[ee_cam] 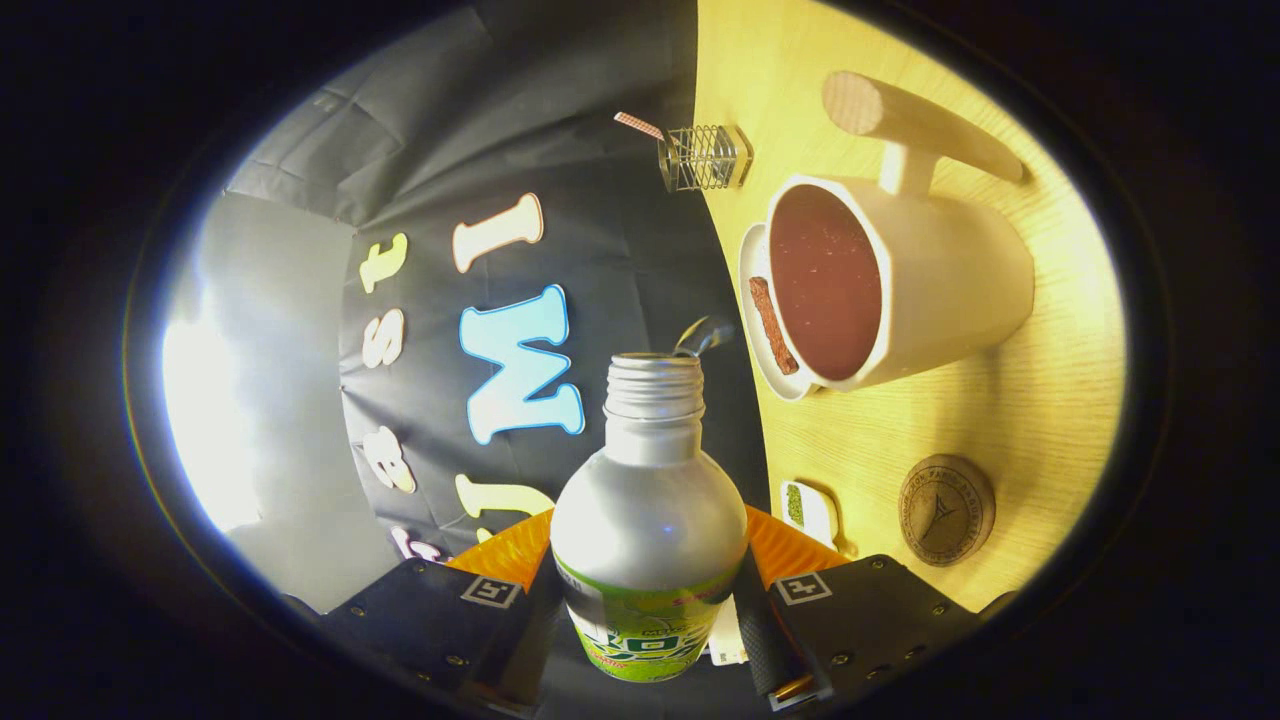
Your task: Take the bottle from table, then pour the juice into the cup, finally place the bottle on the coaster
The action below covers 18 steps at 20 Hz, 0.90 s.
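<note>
1. The table (1050, 400) is pale wood with a fine grain.
2. The cup (950, 270), smooth, cream, with a wooden handle, holds dark reddish liquid and sits on a small saucer (752, 300).
3. The bottle (648, 520) is silvery metal with an open threaded neck; the gripper (648, 600) fingers press both its sides, its mouth near the cup.
4. The coaster (946, 510), a round wooden disc, lies beside the cup.
</note>
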Each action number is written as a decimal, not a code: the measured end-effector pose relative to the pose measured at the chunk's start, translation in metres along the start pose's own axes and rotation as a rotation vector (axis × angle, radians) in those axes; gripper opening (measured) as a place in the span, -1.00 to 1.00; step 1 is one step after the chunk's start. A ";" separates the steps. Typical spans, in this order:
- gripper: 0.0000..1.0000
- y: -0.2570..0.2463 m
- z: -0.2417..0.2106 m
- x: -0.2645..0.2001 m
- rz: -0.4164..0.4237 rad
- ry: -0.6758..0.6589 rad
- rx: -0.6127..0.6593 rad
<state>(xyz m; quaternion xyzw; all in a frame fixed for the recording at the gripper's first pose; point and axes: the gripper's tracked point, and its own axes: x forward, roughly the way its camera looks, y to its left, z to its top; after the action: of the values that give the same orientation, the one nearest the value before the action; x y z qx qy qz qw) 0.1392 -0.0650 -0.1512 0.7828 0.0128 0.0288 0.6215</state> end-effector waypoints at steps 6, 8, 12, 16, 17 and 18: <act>0.54 -0.002 -0.001 0.000 -0.006 0.003 0.013; 0.53 -0.001 -0.004 0.000 0.001 0.005 0.023; 0.54 0.001 -0.002 0.000 0.010 -0.001 0.056; 0.53 0.005 -0.003 0.000 0.017 -0.001 0.061; 0.53 0.006 -0.003 0.001 0.020 -0.001 0.066; 0.54 0.008 -0.003 0.000 0.024 -0.002 0.072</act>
<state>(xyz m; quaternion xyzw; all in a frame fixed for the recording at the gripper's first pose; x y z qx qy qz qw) 0.1387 -0.0641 -0.1433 0.8049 0.0038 0.0352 0.5924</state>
